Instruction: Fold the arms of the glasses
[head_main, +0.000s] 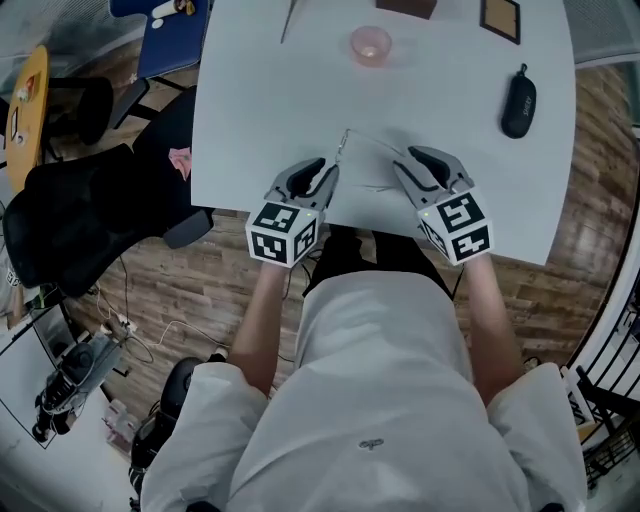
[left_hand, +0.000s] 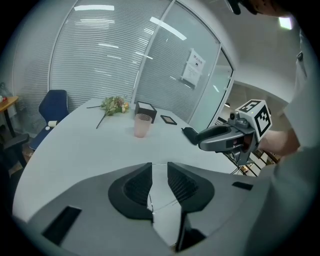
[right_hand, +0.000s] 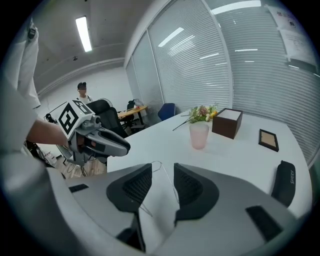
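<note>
Both grippers carry cubes with black-and-white square markers and no words. The left gripper (head_main: 325, 170) and the right gripper (head_main: 411, 158) are at the near edge of the smooth white table (head_main: 260, 100). Each has its ribbed jaws a little apart and grips nothing. The thin wire glasses (right_hand: 170, 181) lie on the table and pass through both gaps. Farther away are a translucent pink cup (head_main: 371, 45) and a black oval case (head_main: 519, 100) with print too small to read. Beyond them are a brown box (right_hand: 226, 122) and flowers (right_hand: 201, 113).
</note>
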